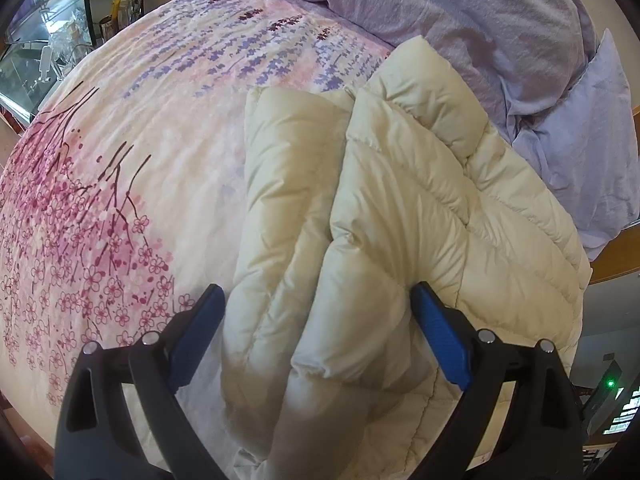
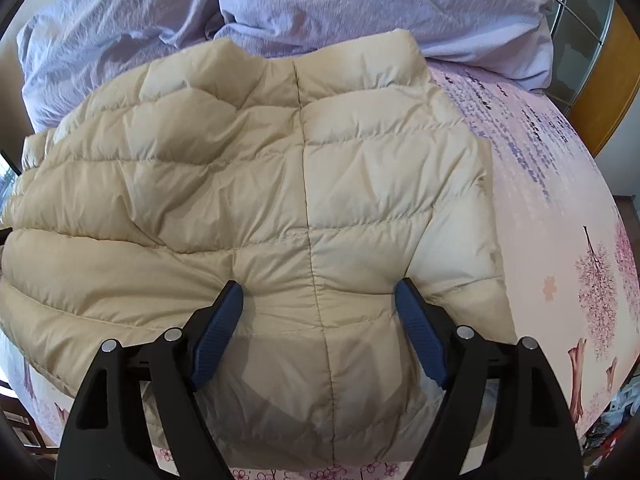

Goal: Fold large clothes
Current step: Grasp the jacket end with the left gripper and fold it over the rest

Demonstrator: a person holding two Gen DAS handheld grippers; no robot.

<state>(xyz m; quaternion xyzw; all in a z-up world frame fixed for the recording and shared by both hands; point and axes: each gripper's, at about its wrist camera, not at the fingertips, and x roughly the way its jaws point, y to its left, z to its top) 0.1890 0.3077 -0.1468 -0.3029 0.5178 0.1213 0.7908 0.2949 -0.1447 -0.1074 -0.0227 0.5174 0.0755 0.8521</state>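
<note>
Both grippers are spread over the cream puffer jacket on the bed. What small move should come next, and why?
Probably close both grippers on the fabric. The left gripper straddles a folded-in puffy section of the jacket and the right gripper brackets the centre seam near the hem, jaws wide, so nothing looks gripped yet and no fold can be carried.

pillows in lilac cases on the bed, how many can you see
2, side by side at the bed's head beyond the cream quilted puffer jacket: one lilac pillow at left, the other lilac pillow at right. More may lie out of view.
</note>
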